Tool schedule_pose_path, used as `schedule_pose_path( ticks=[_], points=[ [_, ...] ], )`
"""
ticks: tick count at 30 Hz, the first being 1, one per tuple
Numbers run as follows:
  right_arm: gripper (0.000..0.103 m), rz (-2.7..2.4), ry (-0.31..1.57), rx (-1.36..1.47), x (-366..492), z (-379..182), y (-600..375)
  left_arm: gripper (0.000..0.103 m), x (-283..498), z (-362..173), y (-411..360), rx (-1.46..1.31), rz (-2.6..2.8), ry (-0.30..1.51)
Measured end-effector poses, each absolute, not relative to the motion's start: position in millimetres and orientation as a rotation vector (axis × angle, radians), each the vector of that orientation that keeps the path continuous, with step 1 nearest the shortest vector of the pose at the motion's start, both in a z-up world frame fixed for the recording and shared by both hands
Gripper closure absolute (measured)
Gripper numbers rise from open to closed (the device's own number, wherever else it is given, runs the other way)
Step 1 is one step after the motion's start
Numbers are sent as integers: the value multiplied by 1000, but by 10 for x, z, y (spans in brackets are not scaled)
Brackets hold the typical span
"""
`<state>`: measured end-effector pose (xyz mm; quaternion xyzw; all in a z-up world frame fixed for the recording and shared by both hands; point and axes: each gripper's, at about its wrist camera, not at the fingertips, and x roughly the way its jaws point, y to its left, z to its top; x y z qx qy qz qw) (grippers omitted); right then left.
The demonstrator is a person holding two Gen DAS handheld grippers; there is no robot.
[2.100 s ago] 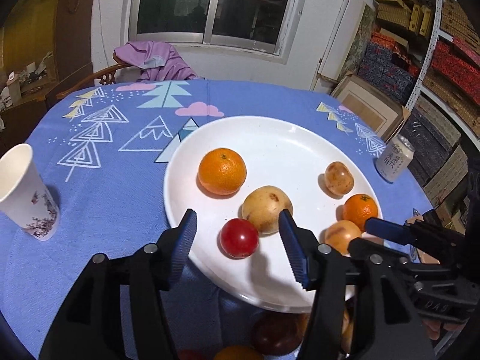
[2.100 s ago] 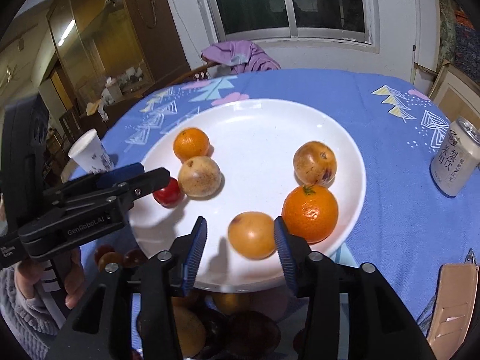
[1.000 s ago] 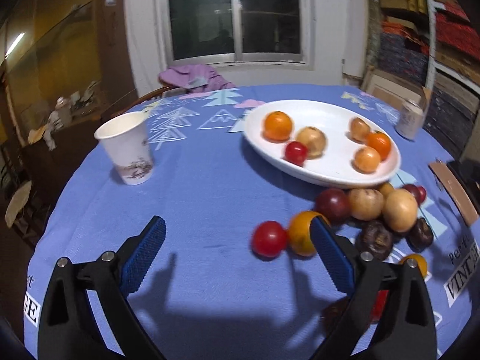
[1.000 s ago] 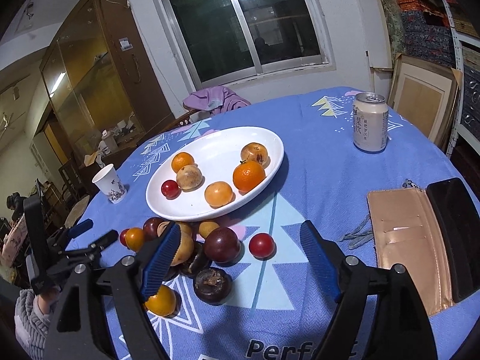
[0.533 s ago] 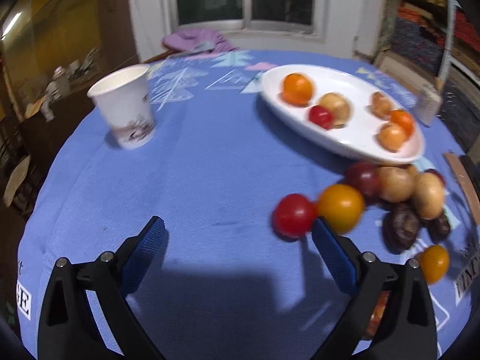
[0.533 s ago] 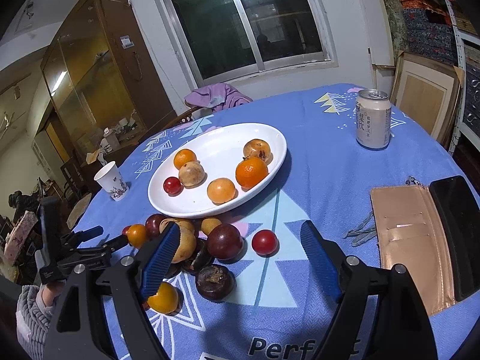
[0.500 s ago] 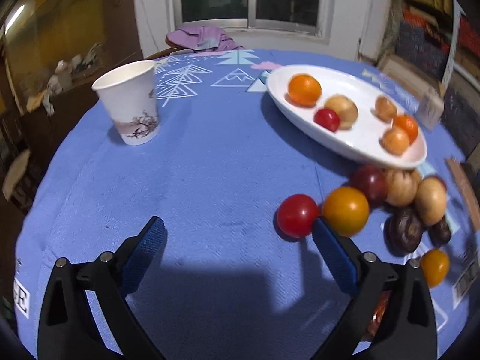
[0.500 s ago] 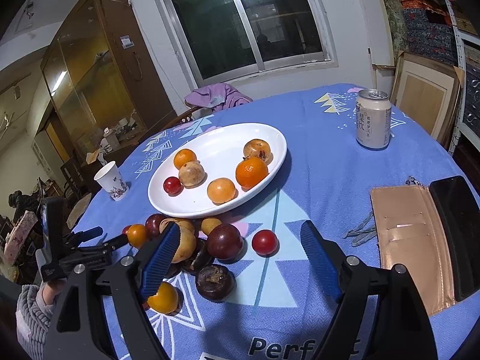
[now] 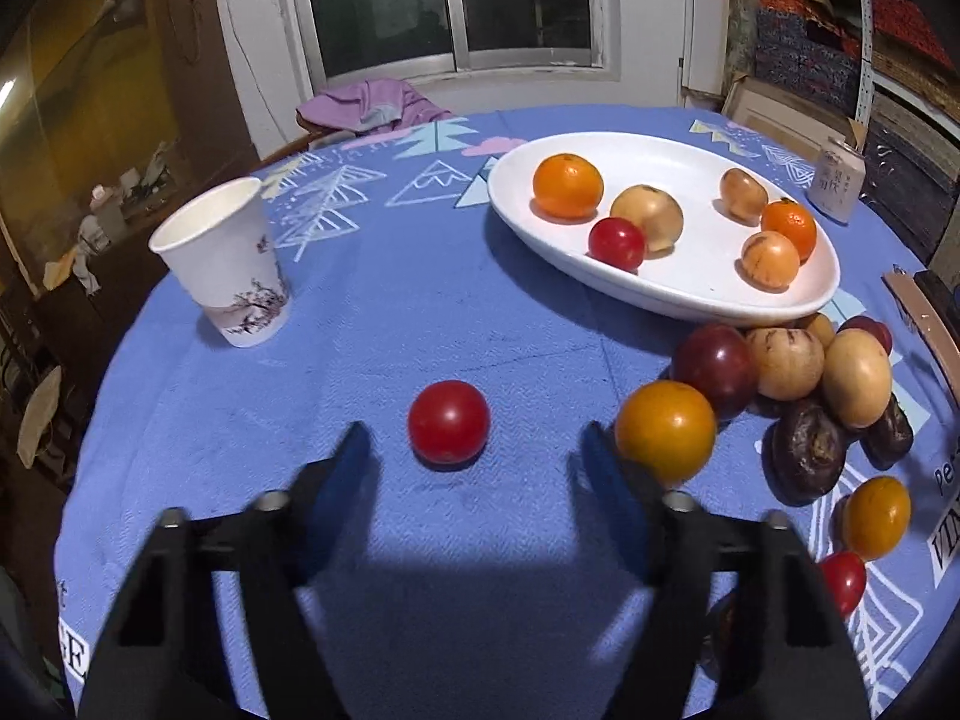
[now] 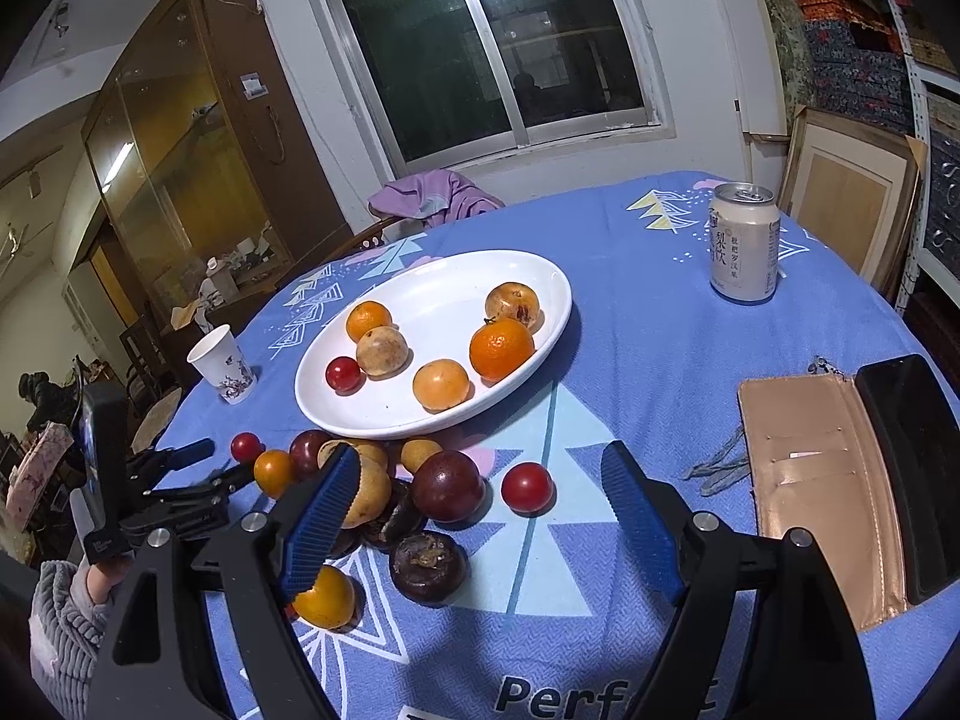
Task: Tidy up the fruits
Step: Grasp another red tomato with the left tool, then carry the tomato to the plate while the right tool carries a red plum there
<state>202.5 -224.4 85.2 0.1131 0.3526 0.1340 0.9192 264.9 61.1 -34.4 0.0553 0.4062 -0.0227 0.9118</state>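
A red tomato (image 9: 448,429) lies alone on the blue tablecloth, just ahead of my left gripper (image 9: 477,468) and in line with the gap between its blue pads. The jaws are closing and the pads do not touch the tomato. An orange-yellow fruit (image 9: 666,432) sits by the right finger, at the edge of a pile of loose fruit. A white plate (image 9: 690,294) behind holds several fruits. In the right wrist view my right gripper (image 10: 480,498) hovers open over the pile, above a dark plum (image 10: 447,486) and another tomato (image 10: 527,487). The left gripper (image 10: 222,465) shows at the left there.
A paper cup (image 9: 225,264) stands left of the plate. A drink can (image 10: 744,249) stands at the far right, with a tan wallet (image 10: 822,480) and a dark phone (image 10: 906,468) nearer. A person's grey sleeve (image 10: 60,618) holds the left gripper. A chair with purple cloth (image 10: 432,198) stands behind the table.
My left gripper has sunk and moved in on the lone red tomato, and its jaws have narrowed. The right gripper has kept still and stayed open.
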Motion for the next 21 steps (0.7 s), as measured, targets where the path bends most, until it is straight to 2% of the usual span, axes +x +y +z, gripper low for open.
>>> schedule_pose_path(
  ticks=[2,8,9,14,21],
  points=[
    [19,275,728,227,2031,845,-2234,46,2721,-367,685,68,-61,858],
    [19,269,745,206,2053,798,-2198,47,2890,-374,846,-22,-70,864],
    [19,268,749,201,2060,786,-2193,53,2915,-396,833,-21,-78,878],
    [19,250,774,214,2116,726,-2234,69,2906,-433,819,-39,-105,901],
    [19,235,819,267,2209,631,-2345,73,2902,-430,868,-80,-117,895]
  ],
)
